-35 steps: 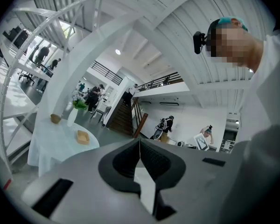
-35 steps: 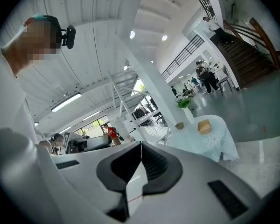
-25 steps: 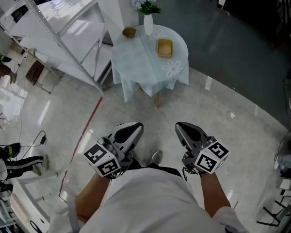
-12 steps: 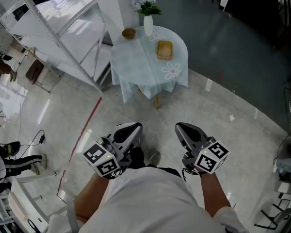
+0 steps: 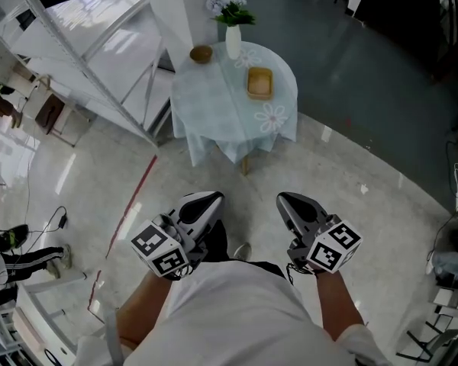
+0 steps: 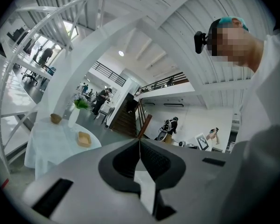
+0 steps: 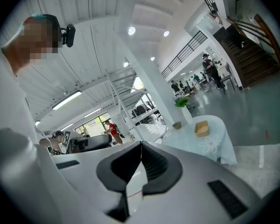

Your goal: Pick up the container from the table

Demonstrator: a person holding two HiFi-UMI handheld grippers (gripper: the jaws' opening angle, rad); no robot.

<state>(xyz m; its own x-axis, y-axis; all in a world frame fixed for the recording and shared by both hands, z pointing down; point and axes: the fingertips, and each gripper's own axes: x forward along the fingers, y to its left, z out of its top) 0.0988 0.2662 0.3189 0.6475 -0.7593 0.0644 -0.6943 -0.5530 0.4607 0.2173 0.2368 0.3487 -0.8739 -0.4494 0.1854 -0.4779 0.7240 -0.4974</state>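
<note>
Both grippers clenched and empty; container on the table, well apart from them.
The left gripper (image 5: 204, 200) and right gripper (image 5: 287, 199) sit side by side at lower centre of the head view, each with its jaws pressed together on nothing. The container (image 5: 259, 82), a shallow tan tray, rests on the round table (image 5: 237, 132) at upper centre, near a white vase (image 5: 233, 41) and a small bowl (image 5: 201, 53).

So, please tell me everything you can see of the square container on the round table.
The container is a small square open tray with a raised rim, tan, perhaps wood or bamboo. It lies flat on the pale cloth of the round table, apart from the white vase and the brown bowl. Nothing touches it but the cloth.
</note>
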